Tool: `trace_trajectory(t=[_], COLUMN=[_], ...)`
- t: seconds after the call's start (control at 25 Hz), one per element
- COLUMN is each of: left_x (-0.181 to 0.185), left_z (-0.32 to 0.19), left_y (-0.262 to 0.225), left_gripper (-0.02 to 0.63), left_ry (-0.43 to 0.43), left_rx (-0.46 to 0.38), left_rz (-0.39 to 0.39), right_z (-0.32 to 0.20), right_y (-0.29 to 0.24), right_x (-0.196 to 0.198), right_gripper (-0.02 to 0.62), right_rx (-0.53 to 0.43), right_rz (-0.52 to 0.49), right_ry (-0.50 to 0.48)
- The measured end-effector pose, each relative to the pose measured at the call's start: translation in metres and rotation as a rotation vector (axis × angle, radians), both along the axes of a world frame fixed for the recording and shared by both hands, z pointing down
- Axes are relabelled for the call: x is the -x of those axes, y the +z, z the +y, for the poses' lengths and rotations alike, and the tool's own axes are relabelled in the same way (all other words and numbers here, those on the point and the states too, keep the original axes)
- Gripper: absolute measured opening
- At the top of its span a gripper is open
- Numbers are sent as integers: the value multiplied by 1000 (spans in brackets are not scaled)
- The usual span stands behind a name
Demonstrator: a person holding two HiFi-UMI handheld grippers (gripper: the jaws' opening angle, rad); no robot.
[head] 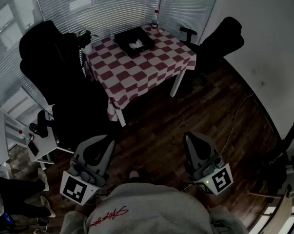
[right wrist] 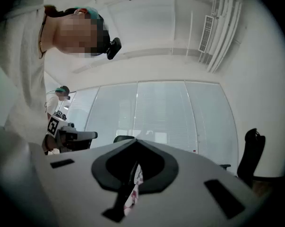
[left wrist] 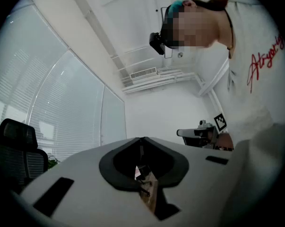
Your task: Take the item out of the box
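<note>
Black box [head: 134,41] sits near the far edge of the checked bench [head: 137,77], white item [head: 136,45] inside. Left claw [head: 101,141] and right claw [head: 192,137] both closed, empty, well short of it. Step closer, open one claw over item before lowering.

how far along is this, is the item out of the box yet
Done: nothing yet. The white item lies inside the black box on the checkered table.
In hand: nothing. The left gripper and right gripper are both shut and empty, held close to the person, well short of the table.
Left: get to the box, open a gripper, grip the item and lift it out.
</note>
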State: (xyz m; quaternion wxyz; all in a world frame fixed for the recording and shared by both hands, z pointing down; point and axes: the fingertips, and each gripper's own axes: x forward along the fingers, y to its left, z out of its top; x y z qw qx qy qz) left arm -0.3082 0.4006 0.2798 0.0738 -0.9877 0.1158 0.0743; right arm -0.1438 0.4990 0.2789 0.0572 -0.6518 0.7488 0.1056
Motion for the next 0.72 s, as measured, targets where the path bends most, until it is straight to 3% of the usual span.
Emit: trace_trajectory(t=[0.4,0.72], left_x=[8,16], left_z=[-12,-24], left_y=[-2,1], left_gripper=[35,35], left_ry=[-8,-4], left_rx=[-5,2], left_rz=[12,12], right_z=[-9,-18], right_y=[4,0], right_x=[10,5], right_gripper=[11,11], right_rx=[23,-14], right_rz=[7,-64], right_ry=[-6,32])
